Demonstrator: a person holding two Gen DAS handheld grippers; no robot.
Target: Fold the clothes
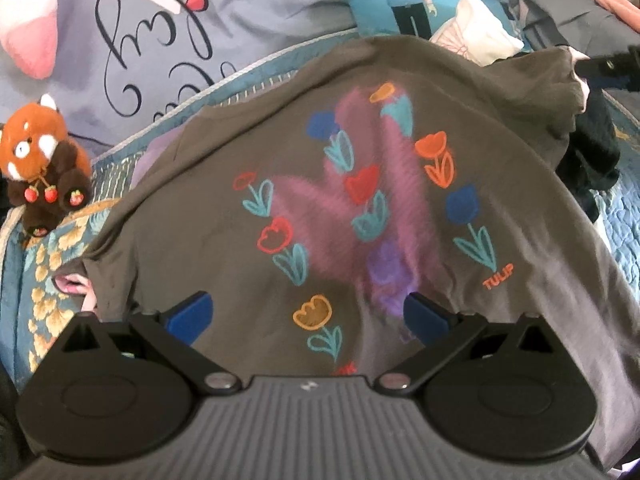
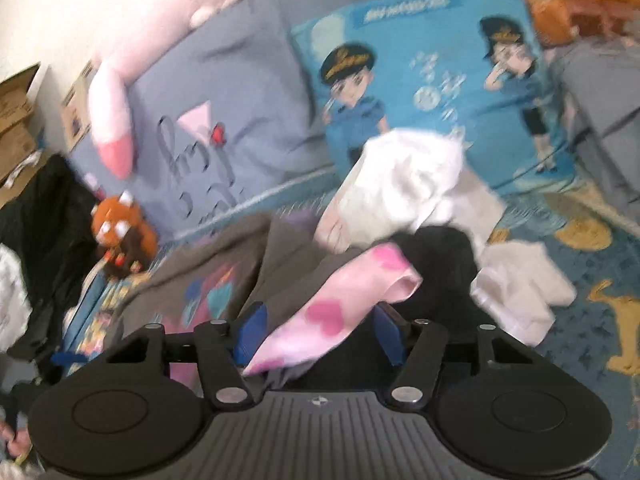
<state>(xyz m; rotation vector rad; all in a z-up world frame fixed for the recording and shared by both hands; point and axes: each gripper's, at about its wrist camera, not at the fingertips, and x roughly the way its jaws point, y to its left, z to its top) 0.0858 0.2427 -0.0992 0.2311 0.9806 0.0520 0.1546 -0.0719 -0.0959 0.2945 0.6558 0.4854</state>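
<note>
On the quilt [image 1: 48, 276], soft grey T-shirt [image 1: 200, 248]

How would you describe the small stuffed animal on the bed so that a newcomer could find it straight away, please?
Start at the big lavender pillow with dark cursive writing at the head of the bed. Just below its lower left corner, left of the spread grey tulip T-shirt, sits the red panda plush. It is the only orange-and-brown toy there, with white ear tips and red strawberries on its front.

Right-wrist view motion-blurred (pillow lettering [image 2: 404, 7] unreadable); grey T-shirt [image 1: 192, 240] edge-cropped.
</note>
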